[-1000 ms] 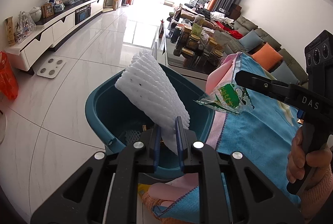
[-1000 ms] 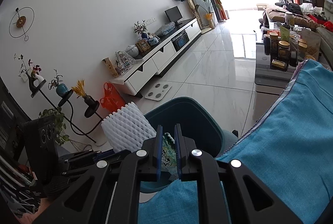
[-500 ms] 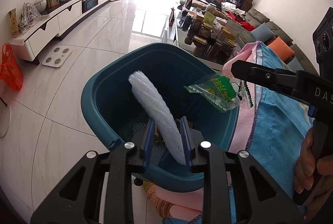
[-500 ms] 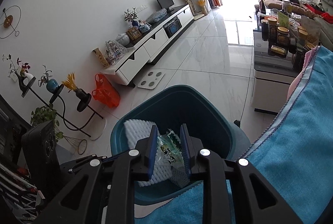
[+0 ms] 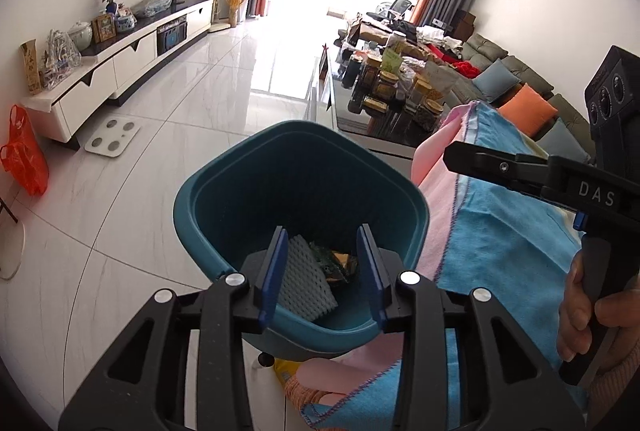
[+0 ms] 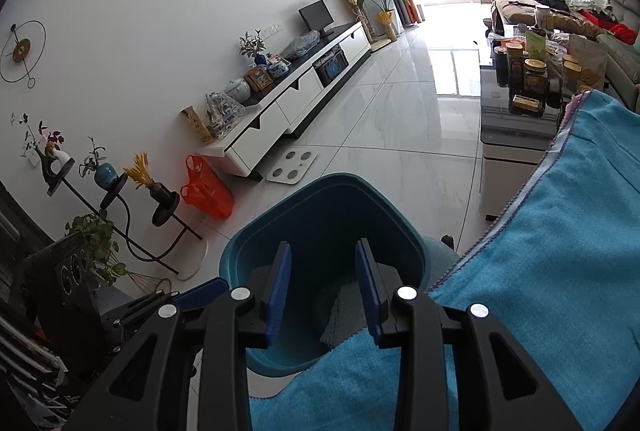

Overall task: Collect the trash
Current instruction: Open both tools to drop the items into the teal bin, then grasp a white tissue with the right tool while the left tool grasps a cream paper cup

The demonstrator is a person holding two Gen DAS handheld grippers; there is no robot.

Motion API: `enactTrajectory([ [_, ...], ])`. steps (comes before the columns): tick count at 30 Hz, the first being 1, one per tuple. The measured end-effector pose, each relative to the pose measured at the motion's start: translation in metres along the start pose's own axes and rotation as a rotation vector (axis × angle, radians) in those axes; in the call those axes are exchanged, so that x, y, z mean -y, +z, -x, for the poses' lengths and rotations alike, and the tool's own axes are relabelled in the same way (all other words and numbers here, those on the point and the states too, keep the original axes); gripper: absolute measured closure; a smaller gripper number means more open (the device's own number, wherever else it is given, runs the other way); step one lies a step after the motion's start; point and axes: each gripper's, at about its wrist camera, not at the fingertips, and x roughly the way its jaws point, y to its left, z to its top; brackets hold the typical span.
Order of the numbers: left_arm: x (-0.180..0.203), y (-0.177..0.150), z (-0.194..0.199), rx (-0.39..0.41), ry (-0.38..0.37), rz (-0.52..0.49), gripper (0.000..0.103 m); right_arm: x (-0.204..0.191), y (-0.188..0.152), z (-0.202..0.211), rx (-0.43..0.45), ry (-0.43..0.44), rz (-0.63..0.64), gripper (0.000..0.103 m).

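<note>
Both drops look done: foam net (image 5: 305, 279) and snack wrapper (image 5: 334, 263) lie in the teal bin (image 5: 200, 199). We'd let left gripper (image 5: 324, 271) and right gripper (image 6: 323, 289) finish opening (nothing between either), then lift straight clear.

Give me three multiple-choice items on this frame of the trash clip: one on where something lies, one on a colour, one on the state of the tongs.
1. Where does the white foam net lie?
A. On the floor tiles
B. Inside the bin
C. On the blue cloth

2. What colour is the bin?
A. Dark teal
B. Orange
C. White

3. How do the left tongs stand?
A. Clamped on the foam net
B. Clamped on the bin rim
C. Jaws apart, gripping nothing

Answers:
1 B: the net rests at the bottom of the bin beside a green wrapper.
2 A: its rim and walls are dark teal in both views.
3 C: the jaws are opening, both pads clear of the net below; the right tongs are opening and empty too.
</note>
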Motion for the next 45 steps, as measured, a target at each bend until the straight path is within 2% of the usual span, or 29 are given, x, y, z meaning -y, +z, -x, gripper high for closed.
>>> enactTrajectory([
  [4,0.025,-0.002,0.027,0.062,-0.059,-0.057,0.060,0.000,-0.009,0.038,0.054,-0.016,0.035,0.064],
  [8,0.063,-0.011,0.043,0.079,-0.172,-0.122,0.055,0.008,-0.024,0.084,0.115,-0.050,0.056,0.059],
  [16,0.164,-0.042,0.050,0.031,-0.399,-0.299,0.055,0.043,-0.062,0.175,0.225,-0.155,0.027,0.057],
  [25,0.256,-0.084,0.048,-0.050,-0.577,-0.461,0.055,0.088,-0.121,0.263,0.307,-0.330,-0.080,0.057],
  [31,0.305,-0.101,0.037,-0.110,-0.647,-0.532,0.055,0.123,-0.166,0.315,0.341,-0.460,-0.185,0.057],
  [36,0.326,-0.105,0.028,-0.150,-0.677,-0.568,0.056,0.145,-0.195,0.348,0.368,-0.552,-0.260,0.057],
  [39,0.338,-0.104,0.023,-0.164,-0.681,-0.576,0.056,0.156,-0.212,0.359,0.369,-0.587,-0.295,0.057],
  [45,0.352,-0.105,0.018,-0.176,-0.686,-0.592,0.058,0.172,-0.237,0.363,0.341,-0.602,-0.363,0.056],
])
